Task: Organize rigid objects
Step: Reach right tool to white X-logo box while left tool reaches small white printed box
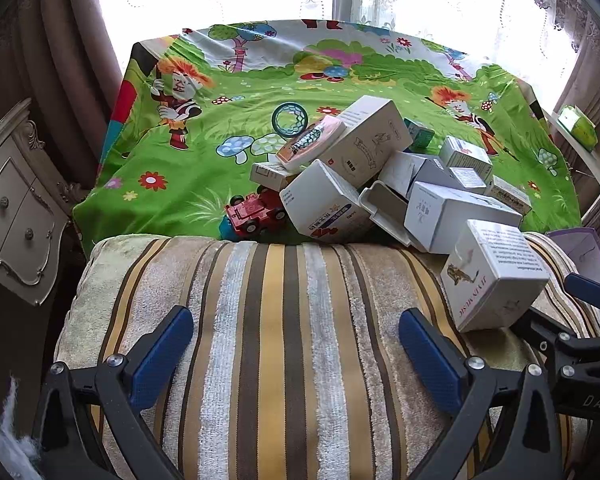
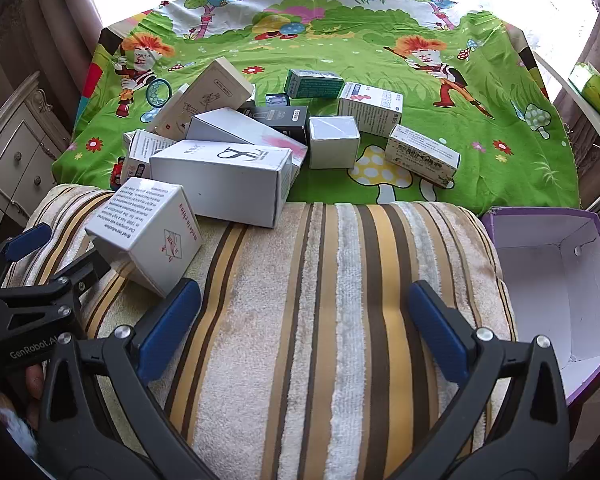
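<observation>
A heap of cardboard boxes lies on the green cartoon cloth [image 2: 420,20], spilling onto a striped towel [image 2: 340,320]. A white cube box with printed text [image 2: 148,236] [image 1: 496,272] rests on the towel's edge. Behind it sit a long white box [image 2: 220,180], a small white cube [image 2: 334,142], a green box [image 2: 314,83] and a red toy car [image 1: 256,214]. My left gripper [image 1: 297,314] hangs open over the bare towel, the cube box just right of it. My right gripper [image 2: 304,286] is also open and empty, with that cube box beside its left finger.
An open purple box [image 2: 548,280] with a white inside stands at the towel's right end. A cream cabinet [image 1: 16,216] is on the left. A green pack [image 2: 594,86] lies on the right ledge. Curtains and a bright window are behind the table.
</observation>
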Motion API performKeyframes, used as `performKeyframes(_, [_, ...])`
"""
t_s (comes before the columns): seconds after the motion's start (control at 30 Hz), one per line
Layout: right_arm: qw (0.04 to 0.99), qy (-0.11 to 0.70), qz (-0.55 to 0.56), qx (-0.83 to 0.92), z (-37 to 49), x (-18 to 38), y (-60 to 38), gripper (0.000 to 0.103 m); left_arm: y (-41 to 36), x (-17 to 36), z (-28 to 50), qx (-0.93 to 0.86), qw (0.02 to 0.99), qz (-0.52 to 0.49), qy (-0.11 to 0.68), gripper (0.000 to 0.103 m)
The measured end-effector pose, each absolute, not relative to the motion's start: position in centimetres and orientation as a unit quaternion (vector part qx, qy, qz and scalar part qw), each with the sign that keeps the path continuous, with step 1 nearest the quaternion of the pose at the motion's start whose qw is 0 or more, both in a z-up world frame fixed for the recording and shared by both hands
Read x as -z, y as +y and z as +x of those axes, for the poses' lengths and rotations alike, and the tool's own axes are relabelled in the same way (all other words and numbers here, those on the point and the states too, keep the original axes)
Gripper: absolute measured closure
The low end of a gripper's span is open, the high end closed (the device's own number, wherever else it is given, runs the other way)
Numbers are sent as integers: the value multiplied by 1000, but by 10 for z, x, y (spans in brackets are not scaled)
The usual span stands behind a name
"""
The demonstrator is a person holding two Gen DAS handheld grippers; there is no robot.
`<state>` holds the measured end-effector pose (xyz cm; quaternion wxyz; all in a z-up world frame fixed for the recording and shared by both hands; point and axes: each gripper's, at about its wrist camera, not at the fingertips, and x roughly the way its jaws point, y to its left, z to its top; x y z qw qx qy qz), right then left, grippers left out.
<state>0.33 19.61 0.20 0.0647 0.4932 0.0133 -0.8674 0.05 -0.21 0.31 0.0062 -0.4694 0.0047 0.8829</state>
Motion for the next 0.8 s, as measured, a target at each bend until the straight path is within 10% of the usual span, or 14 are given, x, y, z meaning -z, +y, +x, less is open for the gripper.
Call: performKeyframes(0.8, [98, 5, 489, 867, 6, -4, 206, 0, 6, -40, 33, -928, 73, -364, -15, 8])
